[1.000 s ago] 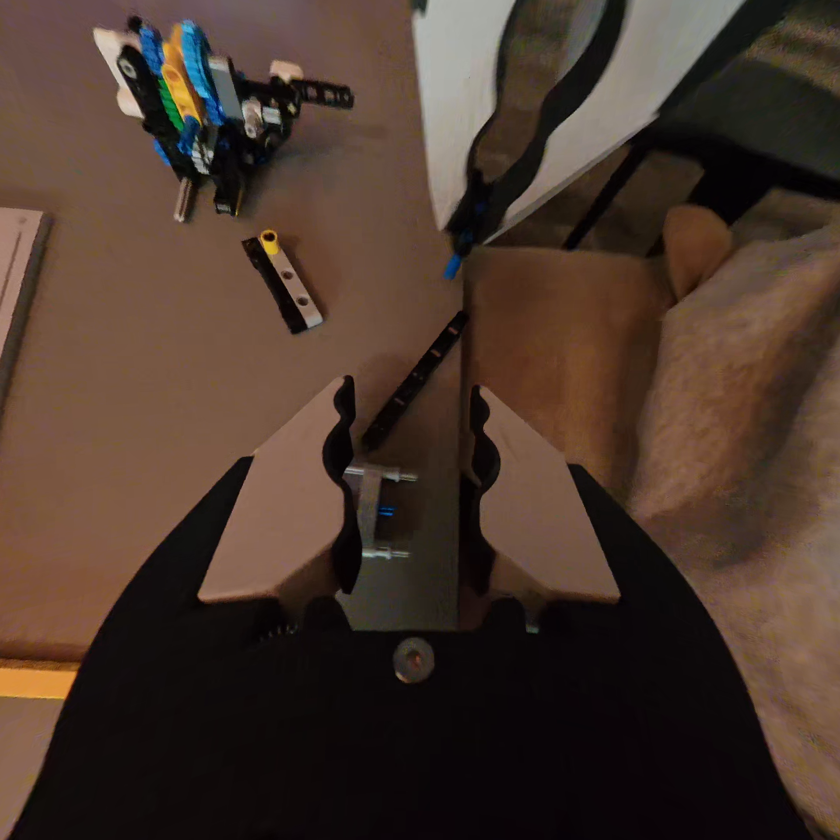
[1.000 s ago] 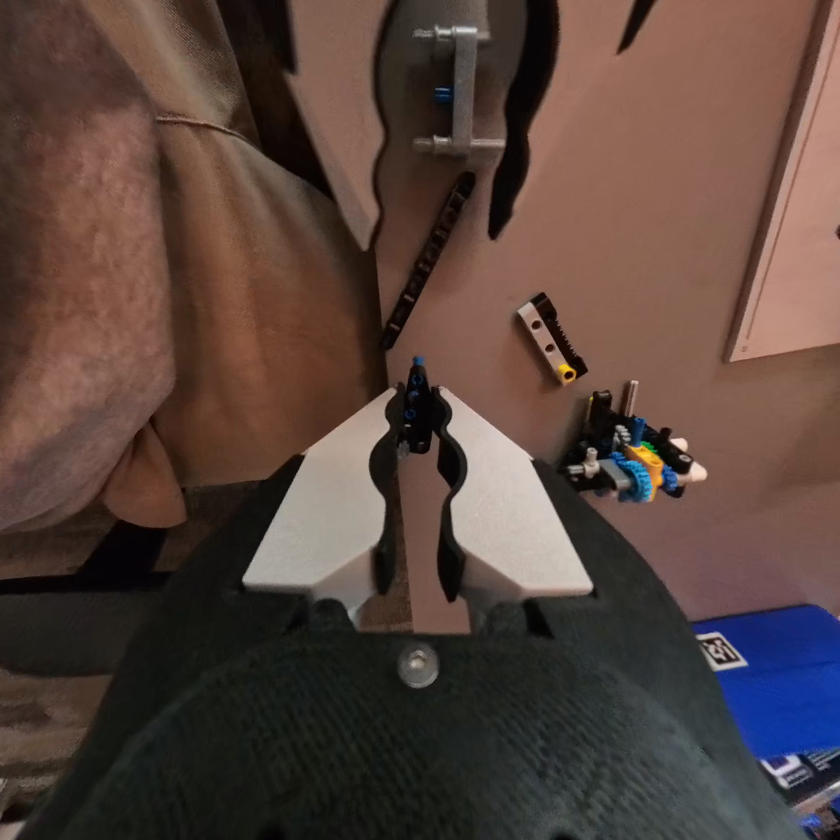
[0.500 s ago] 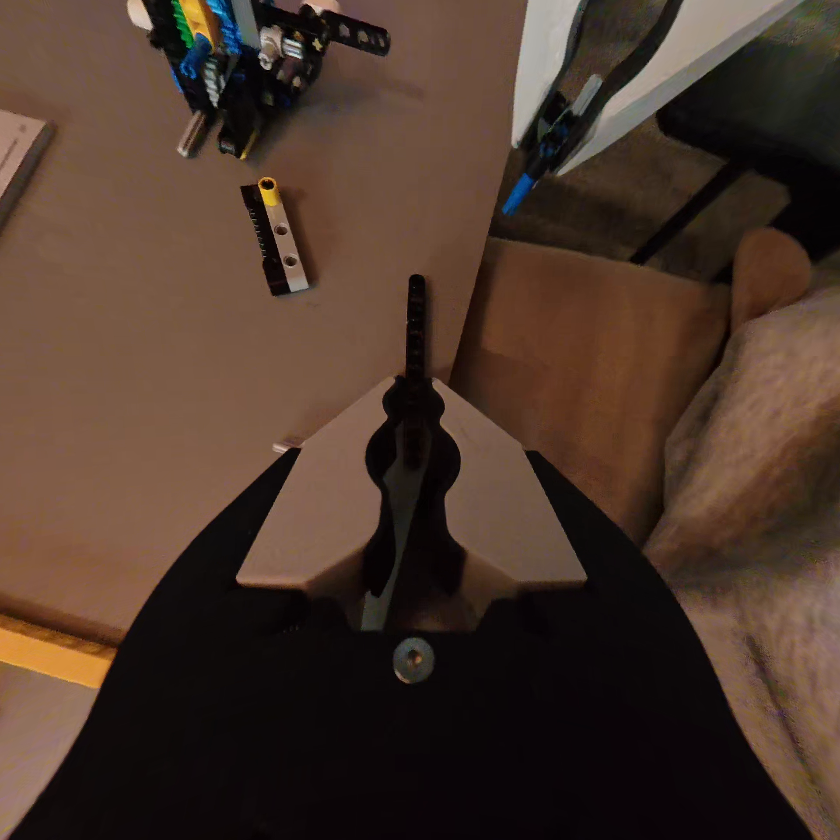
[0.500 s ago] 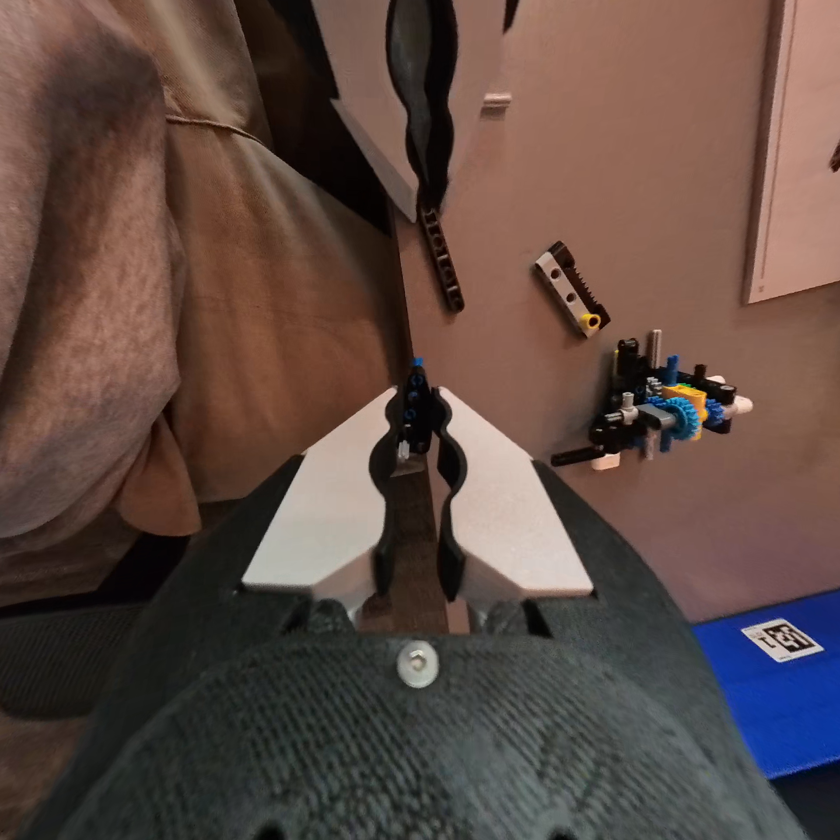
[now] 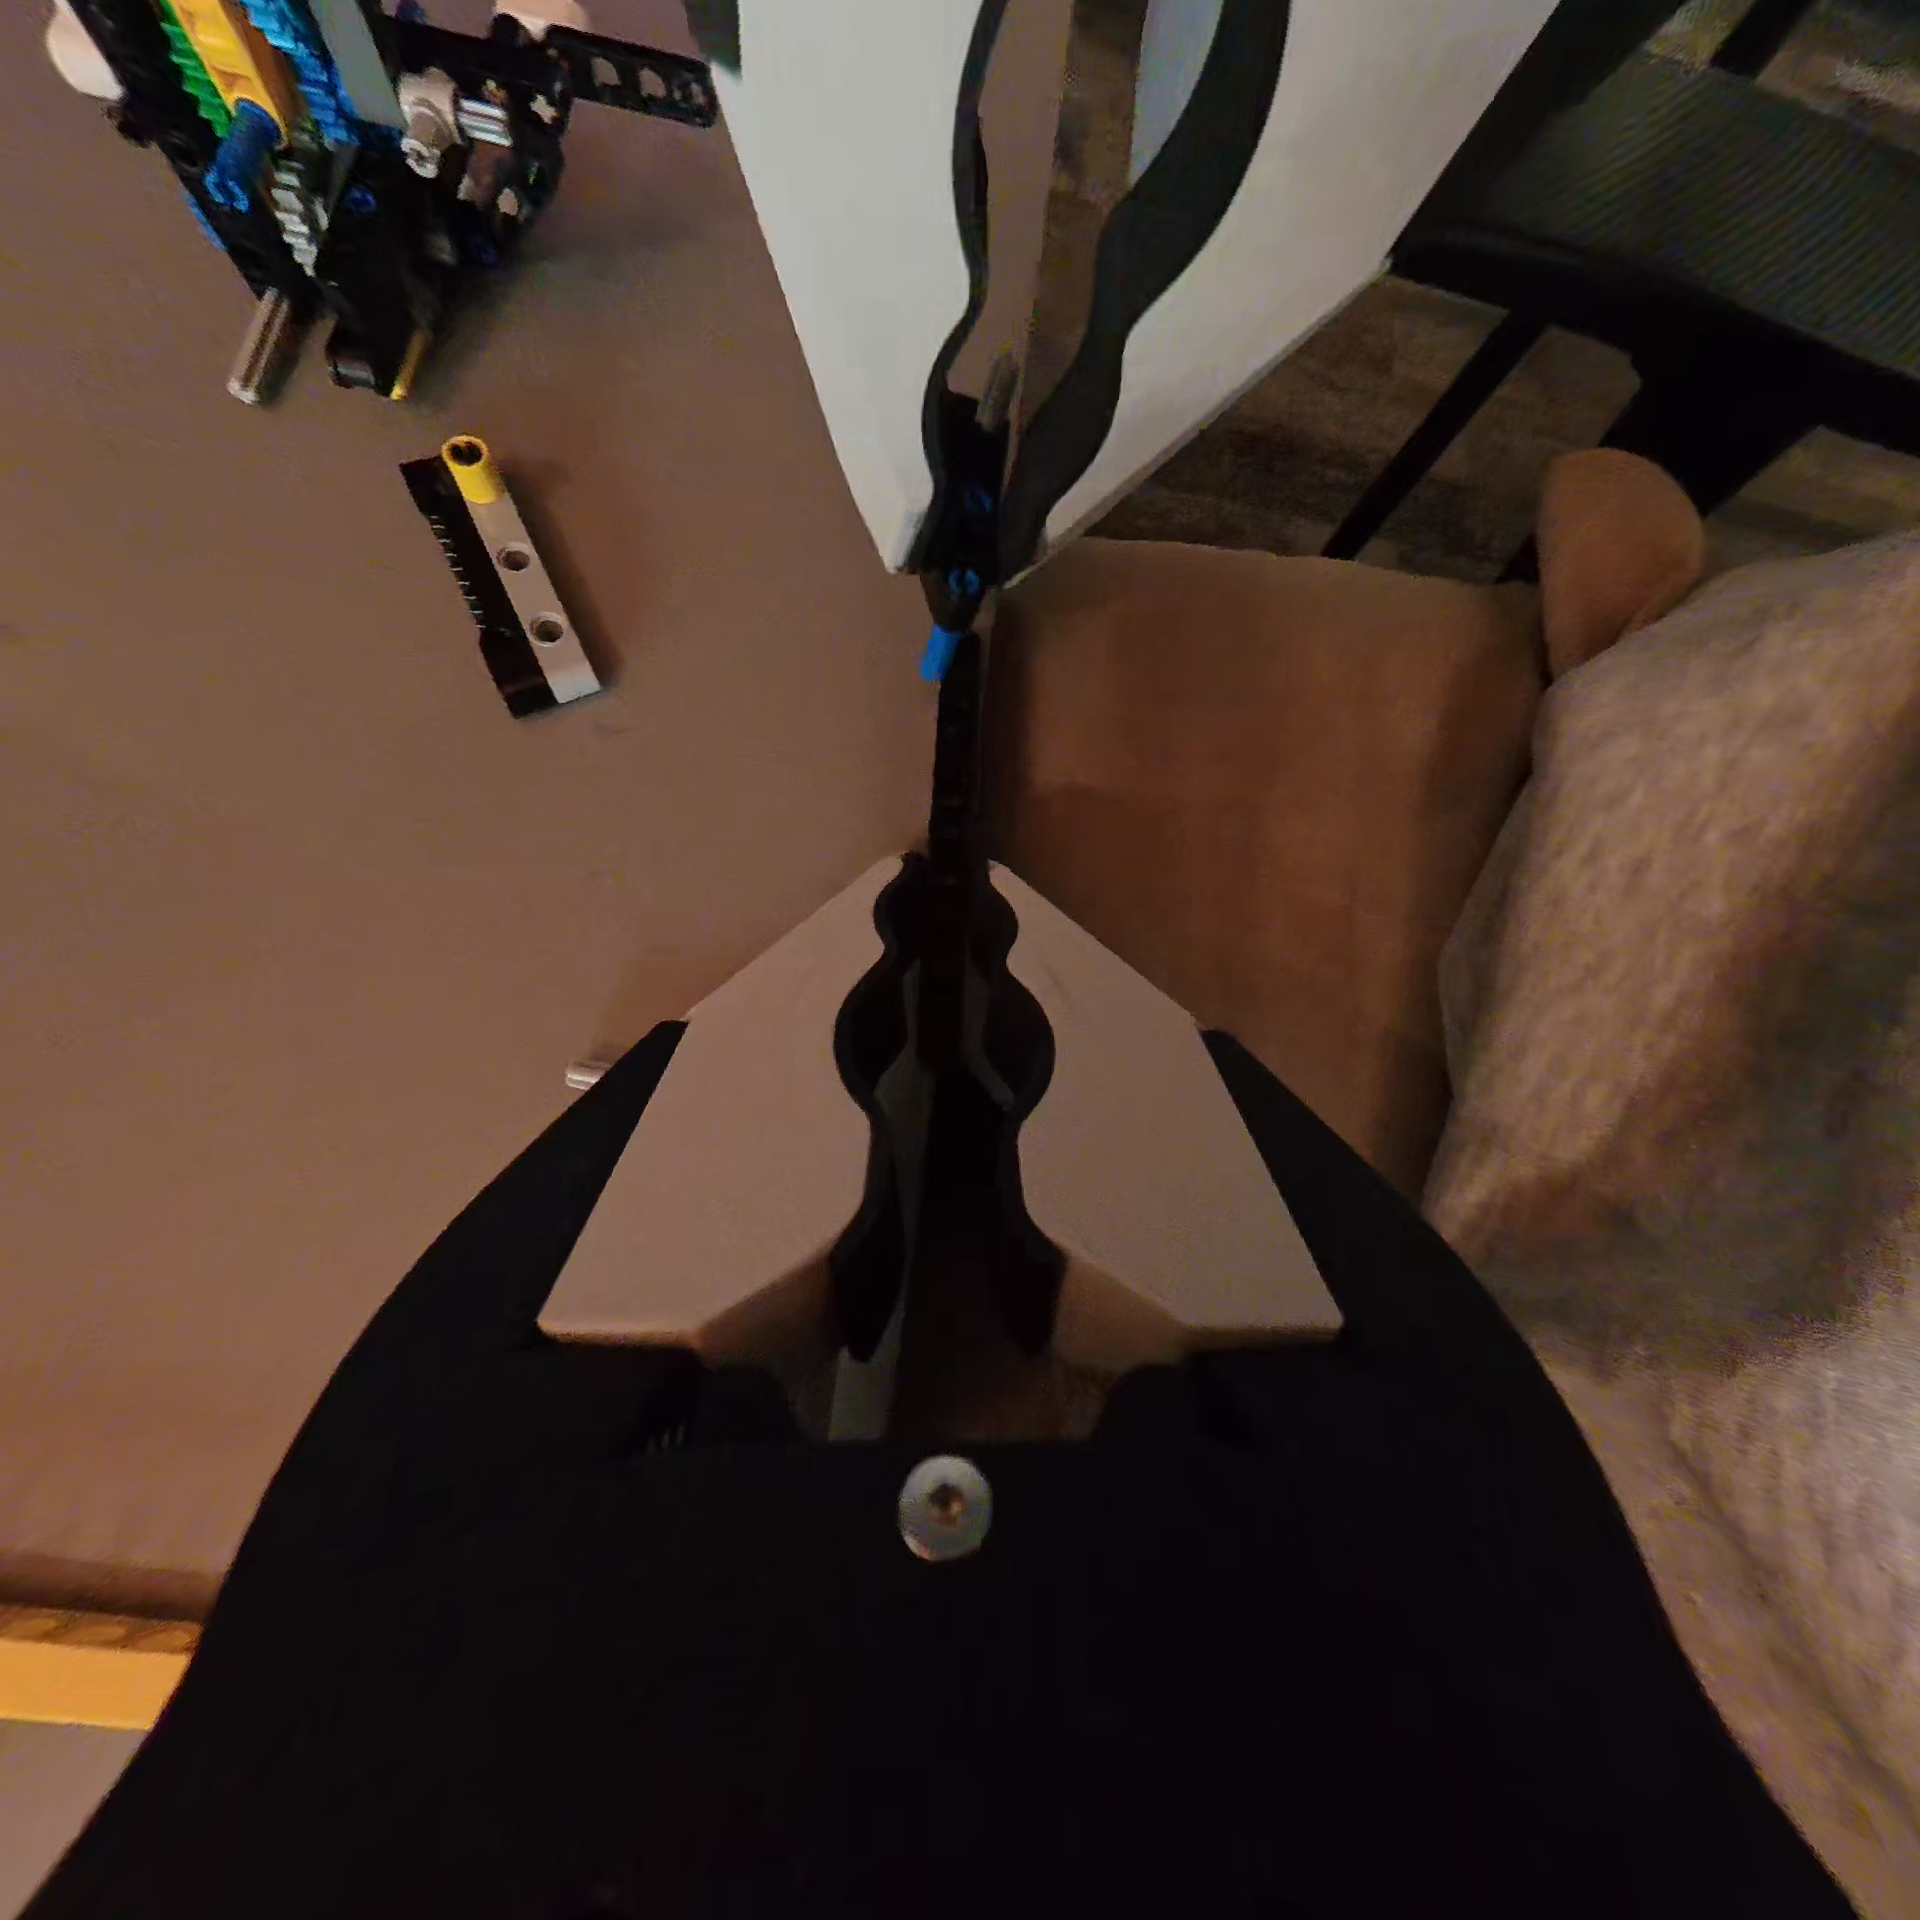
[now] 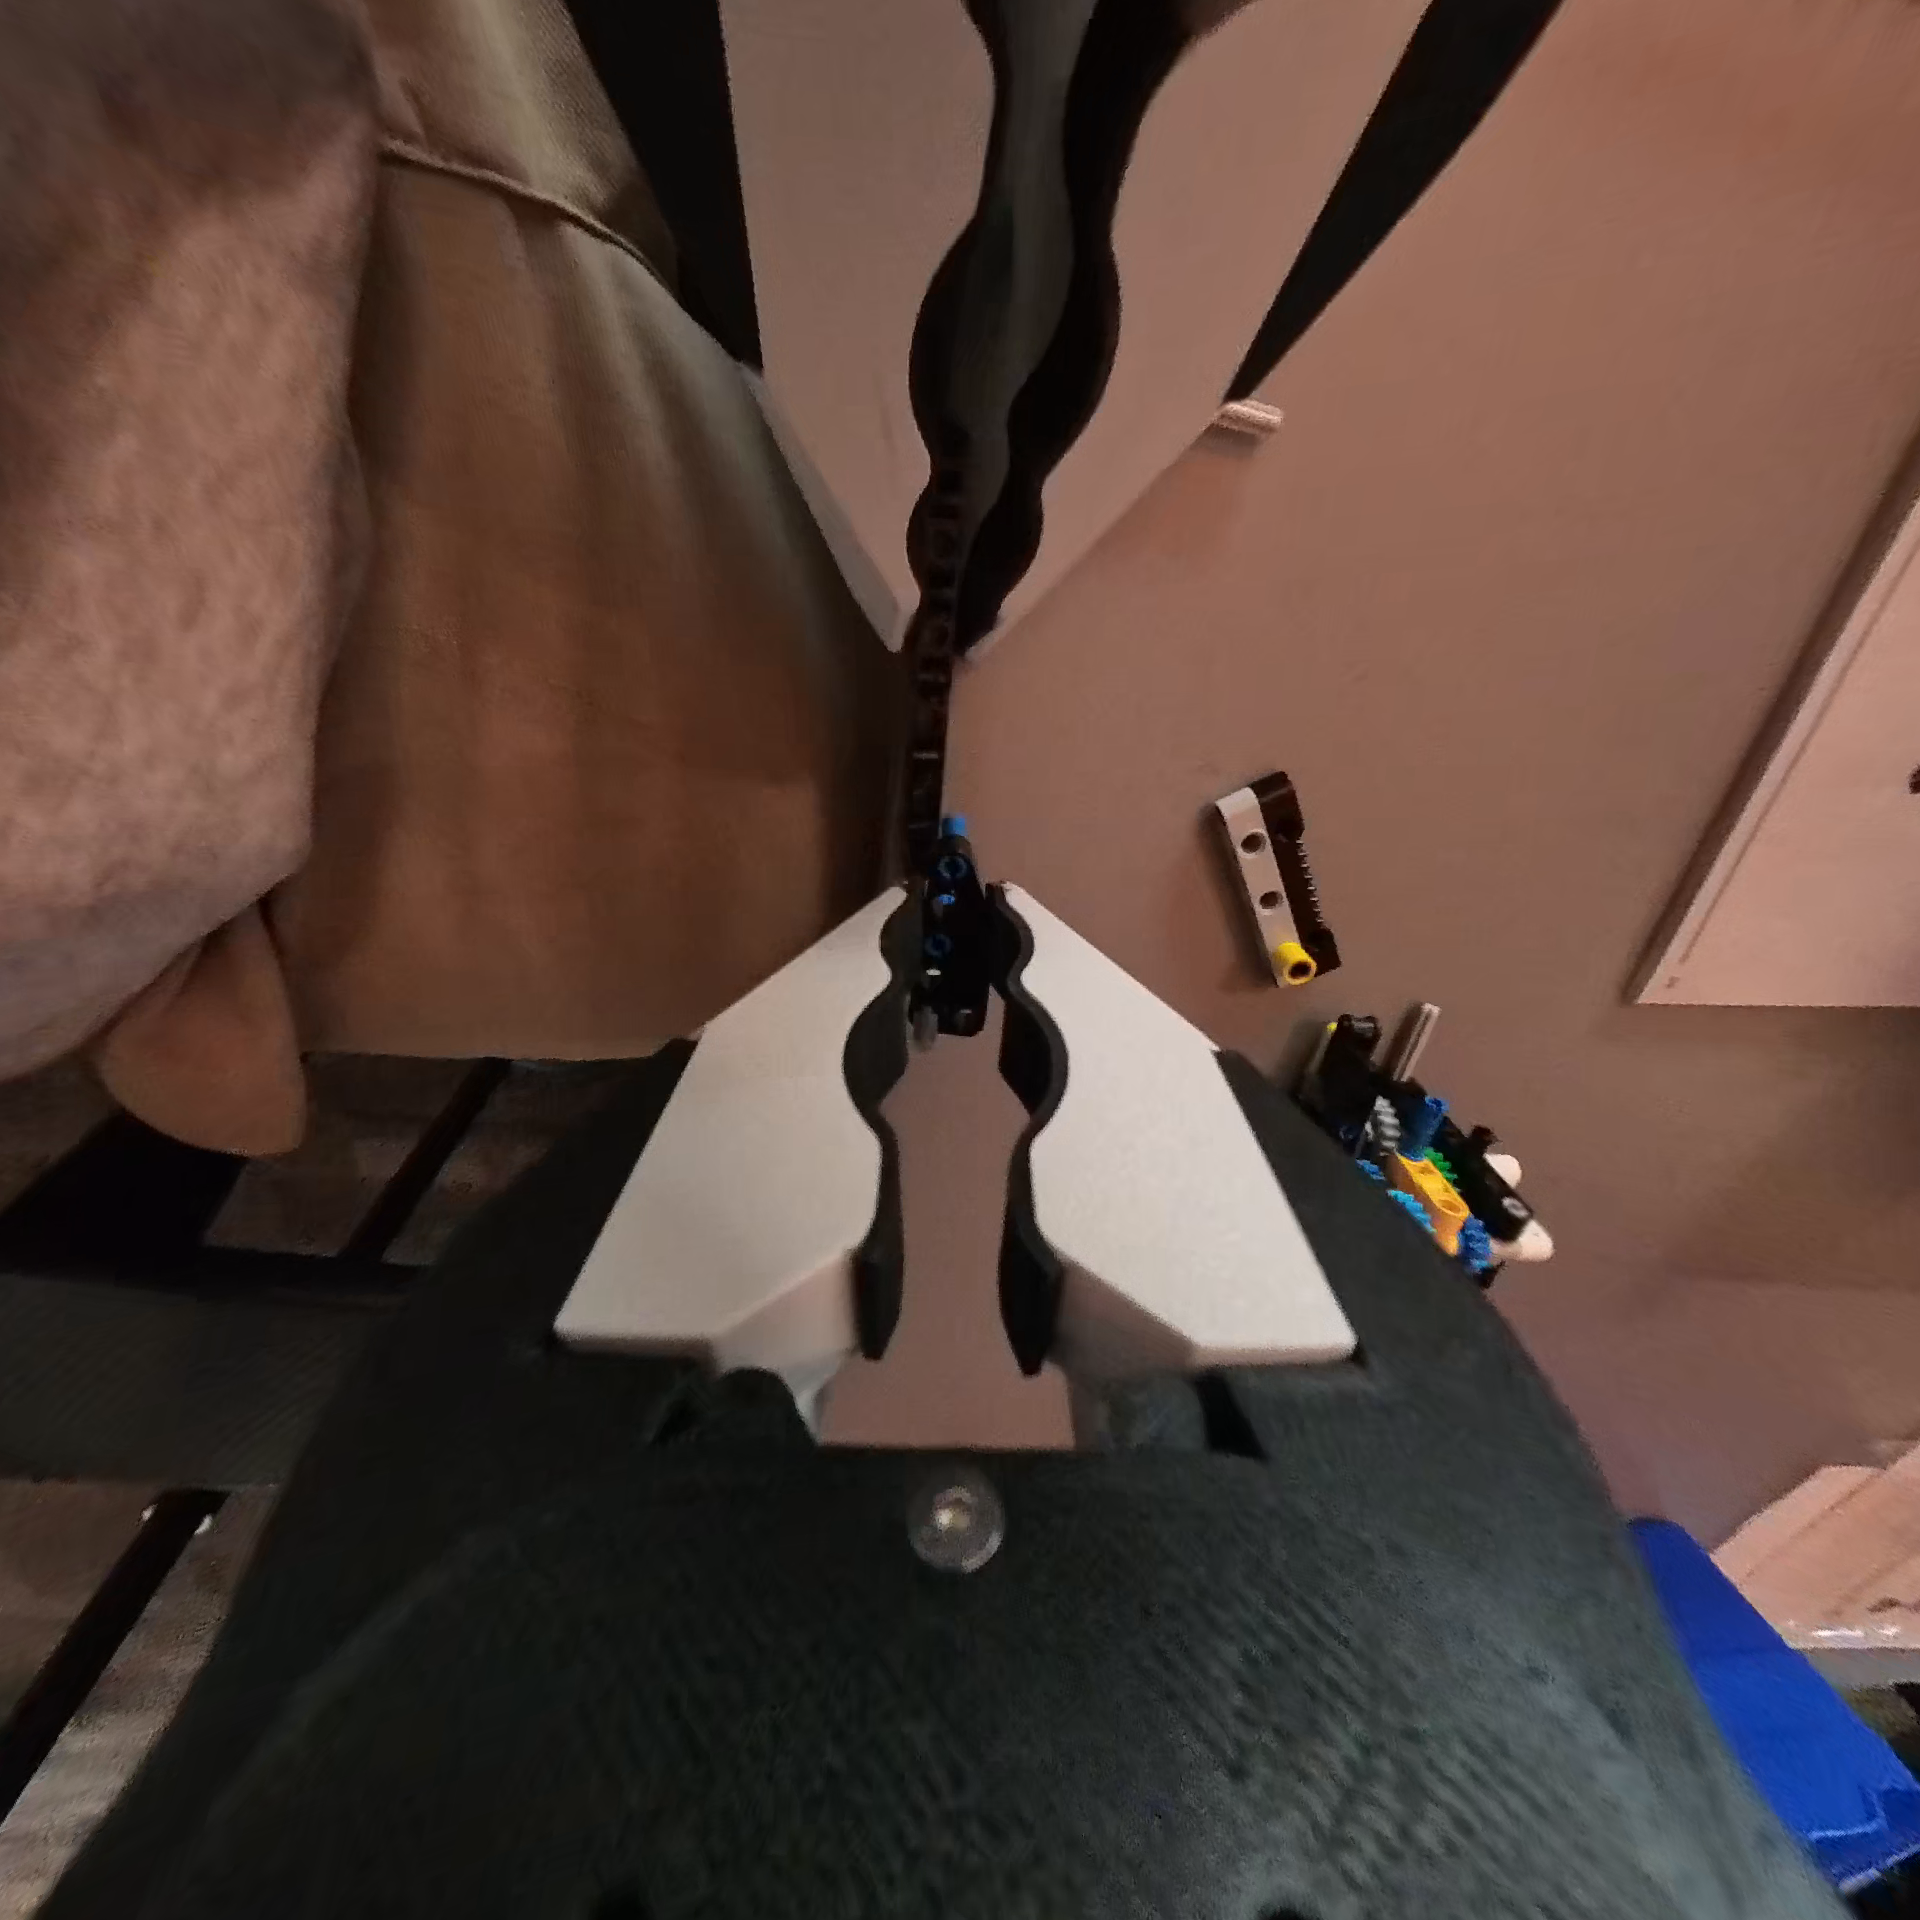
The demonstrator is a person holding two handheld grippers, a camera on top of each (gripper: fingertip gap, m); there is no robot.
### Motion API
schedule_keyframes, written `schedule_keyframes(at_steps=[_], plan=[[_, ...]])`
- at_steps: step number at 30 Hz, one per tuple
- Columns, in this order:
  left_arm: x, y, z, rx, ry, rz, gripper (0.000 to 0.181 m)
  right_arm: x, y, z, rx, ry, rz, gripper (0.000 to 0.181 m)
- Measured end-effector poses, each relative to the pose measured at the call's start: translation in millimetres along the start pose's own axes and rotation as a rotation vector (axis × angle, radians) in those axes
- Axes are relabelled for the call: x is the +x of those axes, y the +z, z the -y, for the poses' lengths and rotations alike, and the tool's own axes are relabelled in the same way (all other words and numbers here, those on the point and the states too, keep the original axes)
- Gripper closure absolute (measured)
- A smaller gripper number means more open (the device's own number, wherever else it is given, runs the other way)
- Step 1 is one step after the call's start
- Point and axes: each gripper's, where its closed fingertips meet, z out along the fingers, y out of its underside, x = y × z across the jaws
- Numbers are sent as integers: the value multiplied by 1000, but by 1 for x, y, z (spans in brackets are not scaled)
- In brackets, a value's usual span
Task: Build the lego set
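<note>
In the left wrist view the left gripper (image 5: 951,883) clamps a long black beam (image 5: 956,769) meeting the blue pin (image 5: 938,655), the partly built model (image 5: 343,156) on the table (image 5: 260,883); in the right wrist view the right gripper (image 6: 951,914) grips the black pinned piece (image 6: 951,961), joining unfinished.

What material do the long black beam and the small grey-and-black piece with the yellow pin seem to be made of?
Long black beam: apparently hard moulded plastic with a dull sheen, judged from its even row of holes; it is shut in the jaws of the left gripper. Grey-and-black piece: also plastic by its look, smooth, with crisp edges, round holes and a glossy yellow pin.
</note>
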Motion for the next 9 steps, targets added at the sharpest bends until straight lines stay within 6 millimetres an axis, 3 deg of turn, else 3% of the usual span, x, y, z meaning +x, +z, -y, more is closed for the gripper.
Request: schedule_keyframes(at_steps=[9], plan=[[1, -1, 0, -8, -35, -71, 173, -7, 2, 4, -27, 38, 46, 170]])
